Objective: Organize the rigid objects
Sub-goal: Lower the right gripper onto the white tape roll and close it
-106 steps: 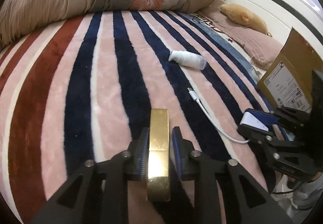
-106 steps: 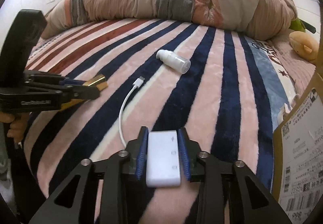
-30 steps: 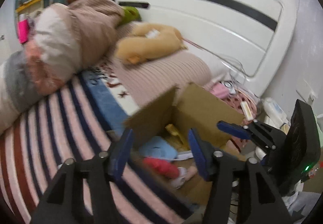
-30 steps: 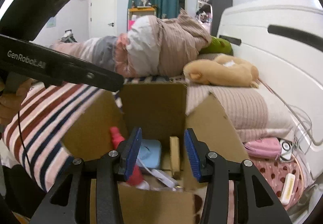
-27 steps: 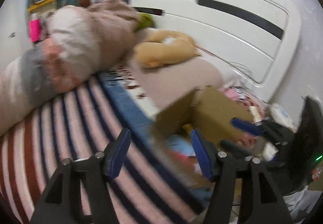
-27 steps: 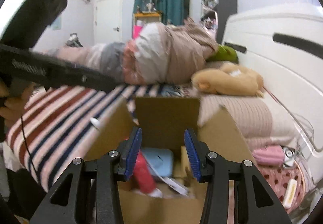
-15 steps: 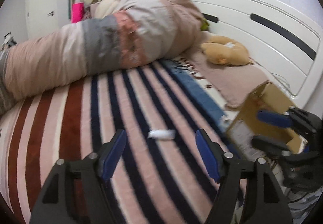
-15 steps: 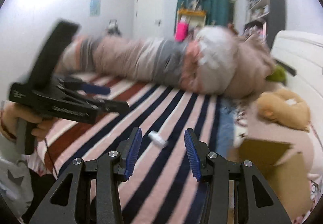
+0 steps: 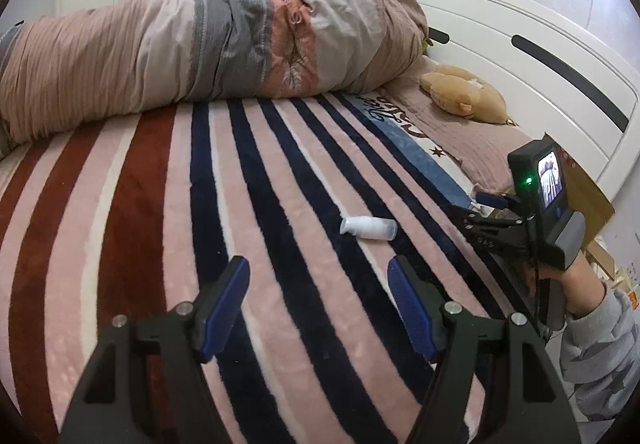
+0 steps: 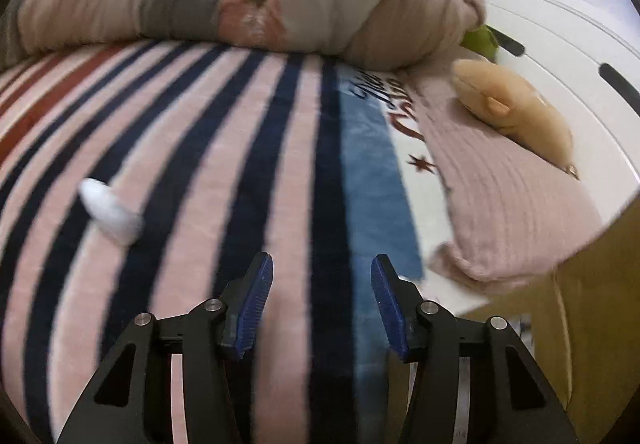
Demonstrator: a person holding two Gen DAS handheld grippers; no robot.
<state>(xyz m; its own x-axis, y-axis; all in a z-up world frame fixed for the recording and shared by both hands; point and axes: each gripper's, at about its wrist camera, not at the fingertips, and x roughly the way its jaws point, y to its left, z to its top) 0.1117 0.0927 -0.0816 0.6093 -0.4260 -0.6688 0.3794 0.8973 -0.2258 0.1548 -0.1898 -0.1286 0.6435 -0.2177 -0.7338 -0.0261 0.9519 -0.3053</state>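
A small white bottle (image 9: 369, 228) lies on its side on the striped blanket (image 9: 168, 228), ahead of my left gripper (image 9: 318, 286), which is open and empty above the bed. The bottle also shows, blurred, at the left of the right wrist view (image 10: 110, 216). My right gripper (image 10: 320, 290) is open and empty over the blanket near the bed's right edge; it shows in the left wrist view (image 9: 486, 212) at the right, held by a hand. A cardboard box (image 10: 600, 284) stands at the bed's right side.
A rolled duvet (image 9: 200, 44) lies across the far side of the bed. A tan plush toy (image 9: 464, 92) rests on a pink pillow (image 10: 512, 196) by the white headboard (image 9: 540, 56). The box edge shows behind the right gripper (image 9: 588, 200).
Both grippers, which earlier held a gold bar and a white adapter and then opened over the box, have swung back from the box to the bed. Both are empty.
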